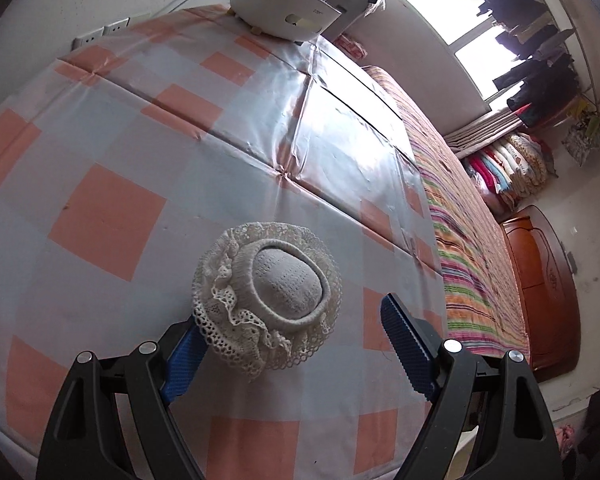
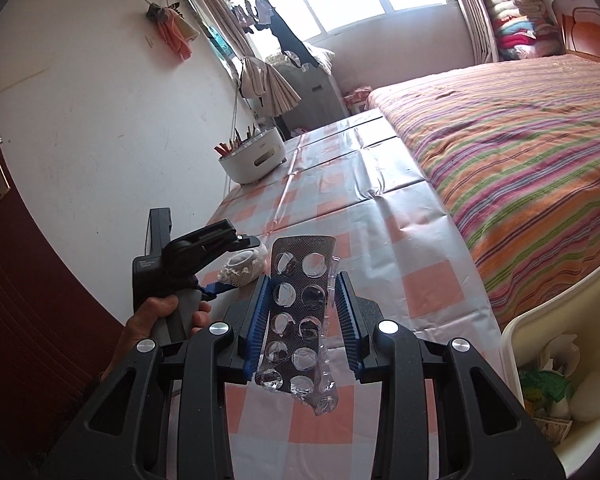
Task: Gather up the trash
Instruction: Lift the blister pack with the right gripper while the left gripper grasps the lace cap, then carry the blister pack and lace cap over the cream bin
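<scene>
Your right gripper's jaws are sitting part-way closed around an empty blister pack. The left blue pad is touching the pack's edge, while the right pad appears just clear of the crumpled plastic side, so I cannot tell whether you are truly clamping it or only cradling it. The pack's long axis is running along the fingers, pointing away from you, with one end hanging below the pads and the other sticking out past the tips.

Your left gripper's jaws are standing wide open, holding nothing. A small lace hat is lying on the desk between them, its brim overlapping the left pad and well apart from the right one.

The relation that matters is the bin: a white trash bin holding paper scraps is showing at the lower right of the right wrist view, just off the desk edge, to the right of the pack. In my judgement your right hand is the nearer one, and the coming move is a swing rightward over the rim, then a release.

Farther off, a white bowl-shaped holder with sticks is standing at the far end of the desk, and the striped bed is running alongside it.
</scene>
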Available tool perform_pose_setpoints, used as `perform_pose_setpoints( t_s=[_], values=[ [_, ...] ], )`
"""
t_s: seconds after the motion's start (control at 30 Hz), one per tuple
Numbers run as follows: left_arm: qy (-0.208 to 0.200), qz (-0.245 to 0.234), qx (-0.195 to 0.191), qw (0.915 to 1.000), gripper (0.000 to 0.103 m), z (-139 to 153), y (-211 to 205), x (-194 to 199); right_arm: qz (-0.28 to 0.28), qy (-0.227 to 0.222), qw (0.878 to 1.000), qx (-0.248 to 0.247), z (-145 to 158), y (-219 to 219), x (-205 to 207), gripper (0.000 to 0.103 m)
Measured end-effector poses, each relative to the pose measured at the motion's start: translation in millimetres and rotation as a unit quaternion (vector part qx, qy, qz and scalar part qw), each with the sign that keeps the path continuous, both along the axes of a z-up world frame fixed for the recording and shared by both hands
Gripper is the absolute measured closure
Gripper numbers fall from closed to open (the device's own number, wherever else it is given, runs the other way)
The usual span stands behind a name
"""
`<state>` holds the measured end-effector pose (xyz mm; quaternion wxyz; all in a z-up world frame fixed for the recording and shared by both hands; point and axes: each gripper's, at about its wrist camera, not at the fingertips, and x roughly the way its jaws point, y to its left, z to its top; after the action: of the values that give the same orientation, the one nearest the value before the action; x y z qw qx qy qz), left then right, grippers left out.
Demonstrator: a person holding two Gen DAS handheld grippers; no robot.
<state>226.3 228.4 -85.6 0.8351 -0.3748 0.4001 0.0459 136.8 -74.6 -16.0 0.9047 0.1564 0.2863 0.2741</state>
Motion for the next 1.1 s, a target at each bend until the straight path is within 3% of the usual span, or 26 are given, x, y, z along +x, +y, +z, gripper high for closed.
perform_pose_setpoints(
  t_s=[0.23, 0.4, 0.6, 0.63, 0.7, 0.73, 0.83, 1.1],
  values=[
    [0.004, -0.019, 0.025, 0.9995, 0.023, -0.5, -6.3, 9.7, 0.001, 0.004, 1.0, 0.003, -2.7, 1.2, 0.1, 0.071],
    [0.002, -0.001, -0.005, 1.0, 0.023, -1.2, 8.8, 7.2, 0.001, 0.005, 1.0, 0.003, -0.8, 1.9, -1.6, 0.071],
    [0.018, -0.006, 0.029, 0.9994, 0.023, 1.0, 4.2, 11.9, 0.001, 0.005, 1.0, 0.001, -1.7, 1.5, -0.2, 0.07],
    [0.02, -0.008, 0.037, 0.9991, 0.025, 1.1, 2.4, 13.4, 0.001, 0.004, 1.0, 0.002, -1.4, 1.9, -0.5, 0.07],
    [0.033, -0.024, 0.067, 0.997, 0.047, 1.4, -3.7, 18.6, 0.002, 0.004, 1.0, 0.002, -1.4, 2.4, -0.9, 0.07],
    [0.037, -0.023, 0.081, 0.9958, 0.048, 1.8, -6.3, 19.8, 0.002, 0.003, 1.0, 0.002, -1.4, 2.2, -1.0, 0.07],
    [0.026, -0.038, 0.068, 0.9966, 0.05, 0.6, -7.5, 21.3, 0.001, 0.001, 1.0, 0.003, -0.7, 1.2, -1.5, 0.07],
    [-0.011, -0.051, 0.108, 0.9927, 0.054, 19.8, -25.5, 4.1, -0.014, -0.009, 1.0, 0.005, 3.1, -11.1, -2.0, 0.07]
  ],
)
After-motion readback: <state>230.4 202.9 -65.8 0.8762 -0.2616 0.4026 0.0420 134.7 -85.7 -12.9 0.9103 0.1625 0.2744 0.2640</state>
